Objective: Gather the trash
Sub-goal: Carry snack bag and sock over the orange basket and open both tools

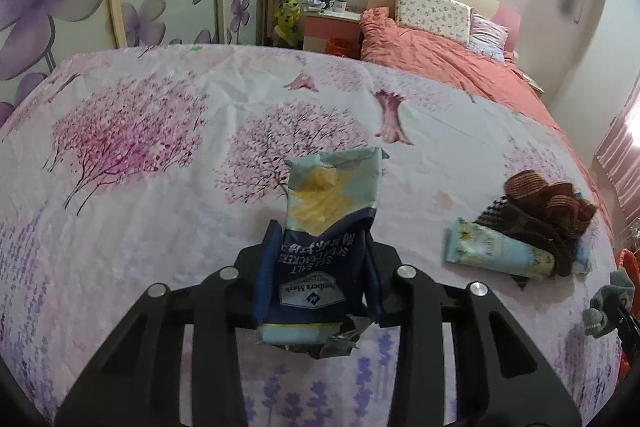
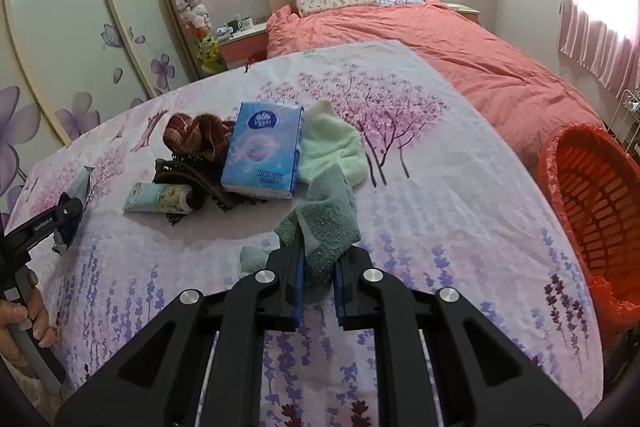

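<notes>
Cracker wrapper (image 1: 320,247) is clamped in left gripper (image 1: 320,239): light, crinkly, best pinched mid-body. Soft green sock (image 2: 328,223) is gripped by right gripper (image 2: 318,259).

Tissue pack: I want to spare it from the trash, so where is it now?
In the right wrist view, the tissue pack lies on the floral sheet, left of centre, between the brown cloth and the pale green sock.

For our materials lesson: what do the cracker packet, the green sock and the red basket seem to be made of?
Cracker packet: thin printed plastic film, probably; it creases sharply and has a torn edge.
Green sock: fuzzy terry-like knit, matte, looped pile.
Red basket: rigid moulded plastic with slotted walls, lined with thin red film.
</notes>
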Available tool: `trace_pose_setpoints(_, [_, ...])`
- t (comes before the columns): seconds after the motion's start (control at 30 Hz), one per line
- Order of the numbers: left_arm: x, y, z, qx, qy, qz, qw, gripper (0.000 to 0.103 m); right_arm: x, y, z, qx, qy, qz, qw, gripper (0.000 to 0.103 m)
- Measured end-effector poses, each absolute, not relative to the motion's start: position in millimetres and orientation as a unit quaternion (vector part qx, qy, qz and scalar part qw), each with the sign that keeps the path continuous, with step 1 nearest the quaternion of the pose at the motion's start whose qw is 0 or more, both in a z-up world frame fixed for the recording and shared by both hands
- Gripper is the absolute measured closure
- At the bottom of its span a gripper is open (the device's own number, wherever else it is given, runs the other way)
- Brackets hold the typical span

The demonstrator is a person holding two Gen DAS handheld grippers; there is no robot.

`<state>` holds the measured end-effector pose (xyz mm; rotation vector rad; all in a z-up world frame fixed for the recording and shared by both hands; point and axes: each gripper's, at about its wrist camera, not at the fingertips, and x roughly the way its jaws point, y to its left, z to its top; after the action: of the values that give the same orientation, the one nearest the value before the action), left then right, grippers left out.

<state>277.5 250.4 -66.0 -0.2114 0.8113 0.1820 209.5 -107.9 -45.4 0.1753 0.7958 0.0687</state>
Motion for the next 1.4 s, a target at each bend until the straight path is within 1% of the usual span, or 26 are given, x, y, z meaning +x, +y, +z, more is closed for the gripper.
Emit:
trace_pose_setpoints(0.27, [264,218,-37,-0.095,0.374,0.063,0.92,0.066,197,-130,-25,0.095,0.363,0.028,0.927,0.091])
trace_pose_setpoints(0.8, [237,113,6,-0.055,0.347,-0.021,0.936,0.066,165,-184,0,0.113,0.322,-0.008,0.94,0.091])
trace_pose_setpoints(1.07, [230,67,13,-0.034,0.344,-0.063,0.936,0.066,152,-217,1,0.127,0.313,-0.031,0.941,0.091])
trace_pose_setpoints(1.4, [223,7,8,-0.009,0.348,-0.111,0.931,0.066,139,-255,-4,0.146,0.306,-0.061,0.939,0.091])
